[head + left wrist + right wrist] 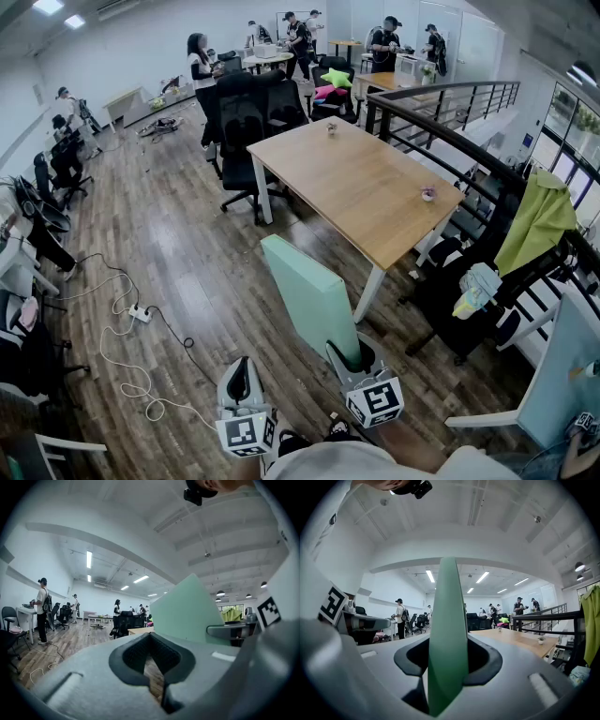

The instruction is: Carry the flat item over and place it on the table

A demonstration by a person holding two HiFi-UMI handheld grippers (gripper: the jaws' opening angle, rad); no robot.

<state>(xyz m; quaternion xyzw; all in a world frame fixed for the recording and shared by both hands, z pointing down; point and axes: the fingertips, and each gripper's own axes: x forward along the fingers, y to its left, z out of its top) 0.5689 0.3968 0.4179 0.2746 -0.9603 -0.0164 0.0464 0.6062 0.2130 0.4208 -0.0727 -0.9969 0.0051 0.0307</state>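
Observation:
A flat pale-green board (312,300) stands on edge in my right gripper (354,359), which is shut on its lower end. It rises up and away toward the wooden table (356,183) ahead. In the right gripper view the green board (447,634) runs edge-on up the middle between the jaws. My left gripper (242,384) hangs beside it to the left, shut and empty. In the left gripper view my left gripper (157,679) has its jaws together, and the green board (185,609) shows to the right.
Black office chairs (246,131) stand at the table's far-left end. A small pot (427,194) sits near the table's right edge. A railing (441,127) and a chair with clothes (478,291) are right. Cables and a power strip (139,314) lie on the floor left. Several people stand at the back.

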